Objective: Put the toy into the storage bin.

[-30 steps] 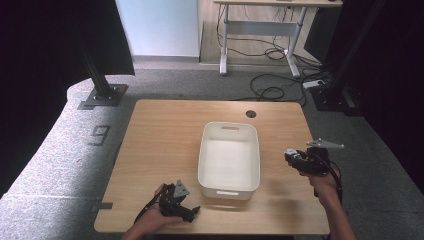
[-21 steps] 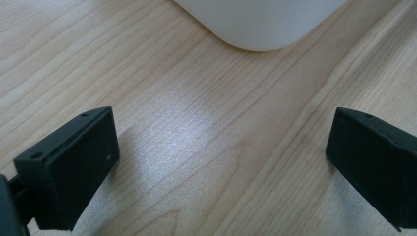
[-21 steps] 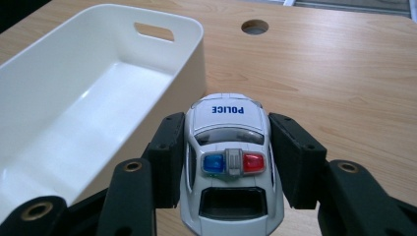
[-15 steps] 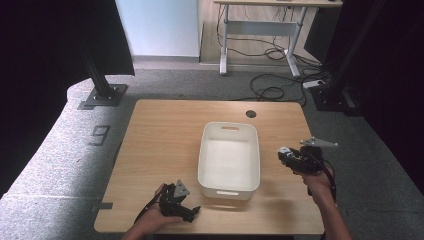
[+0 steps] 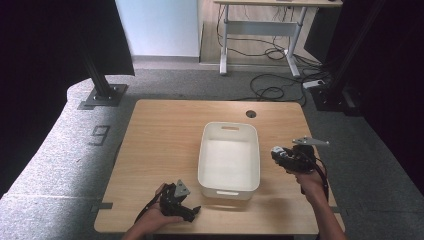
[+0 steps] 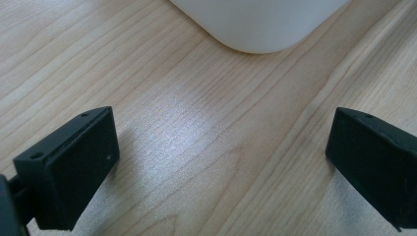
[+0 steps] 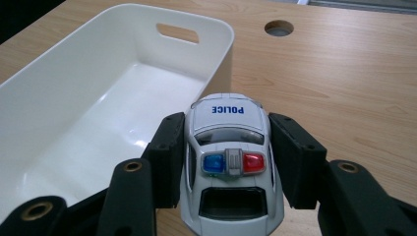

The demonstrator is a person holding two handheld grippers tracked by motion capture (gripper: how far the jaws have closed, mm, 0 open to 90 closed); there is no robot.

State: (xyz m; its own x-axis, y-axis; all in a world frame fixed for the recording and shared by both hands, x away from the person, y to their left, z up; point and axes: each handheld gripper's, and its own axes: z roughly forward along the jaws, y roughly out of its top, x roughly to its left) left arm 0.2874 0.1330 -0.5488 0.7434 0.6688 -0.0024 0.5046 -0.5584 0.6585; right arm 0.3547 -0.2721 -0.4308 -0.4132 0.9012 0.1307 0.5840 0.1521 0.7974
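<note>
A white toy police car (image 7: 229, 162) with a blue and red light bar sits between the pads of my right gripper (image 7: 226, 157), which is shut on its sides. In the high view that right gripper (image 5: 280, 155) hangs just right of the white bin (image 5: 229, 131), close to its right rim, with the toy car (image 5: 278, 153) at its tip. The bin (image 7: 98, 34) holds nothing and has a handle slot in its far wall. My left gripper (image 5: 192, 212) rests at the table's front edge, left of the bin's near corner (image 6: 255, 42). Its jaws stand wide open over bare wood.
The wooden table (image 5: 165, 135) has a round cable hole (image 5: 251, 114) near its far edge. Grey carpet surrounds the table. A desk frame and cables (image 5: 270, 90) lie beyond it.
My right gripper has carried the toy car leftward, closer to the bin's right rim. The left gripper has stayed put.
</note>
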